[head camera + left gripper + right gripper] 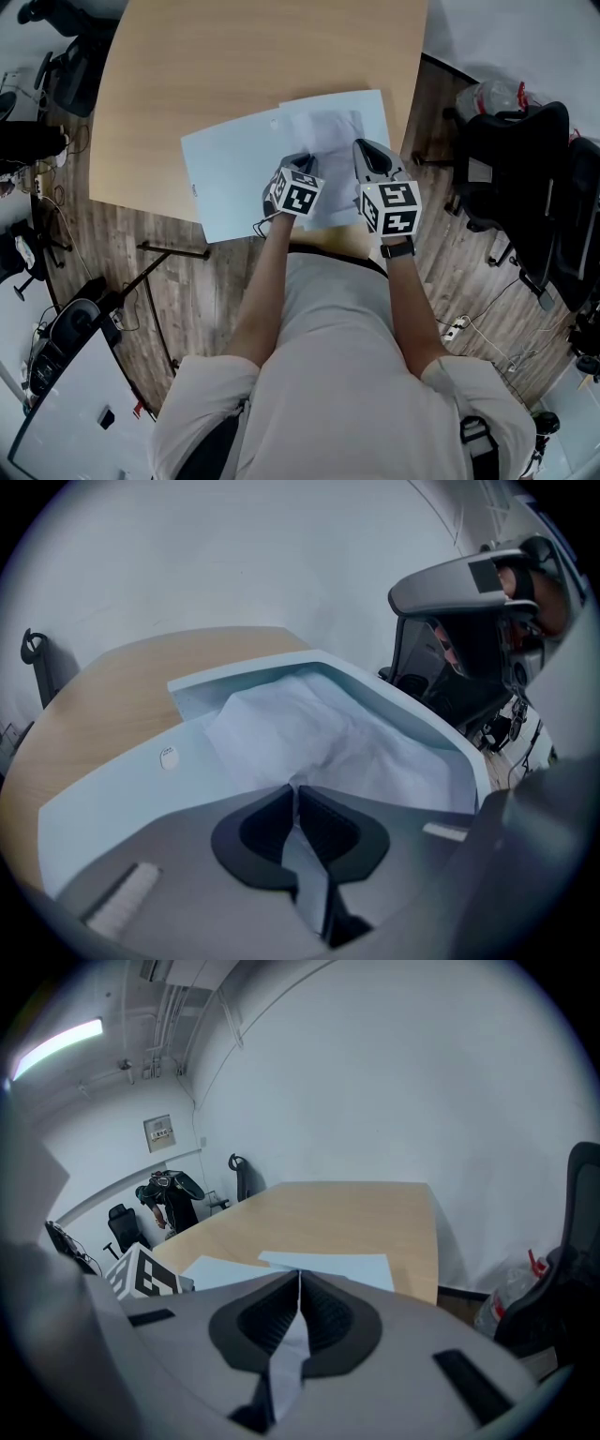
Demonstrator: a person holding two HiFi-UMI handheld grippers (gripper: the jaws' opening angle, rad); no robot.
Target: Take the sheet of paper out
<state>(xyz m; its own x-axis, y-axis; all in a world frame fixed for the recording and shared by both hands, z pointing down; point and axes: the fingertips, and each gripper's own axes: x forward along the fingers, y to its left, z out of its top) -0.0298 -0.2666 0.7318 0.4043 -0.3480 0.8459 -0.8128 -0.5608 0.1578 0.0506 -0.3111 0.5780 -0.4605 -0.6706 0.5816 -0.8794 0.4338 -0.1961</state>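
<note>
A pale-blue folder [230, 178] lies open on the wooden table [234, 66], near its front edge. A crumpled white sheet of paper [323, 131] rests on the folder's right half. My left gripper [307, 161] is shut on the near edge of the sheet, and the paper [309, 733] bunches up just beyond its jaws [296, 794]. To its right, my right gripper [367, 155] is shut on the folder's near edge. A pale strip sits pinched between the right gripper's pads [300, 1283], and the flat folder [342, 1267] runs on ahead.
A black office chair [525, 178] and a clear plastic bag [492, 94] stand right of the table. Another chair [66, 66] is at the far left. A white desk [75, 412] and floor cables sit at the lower left. The table's far part is bare wood.
</note>
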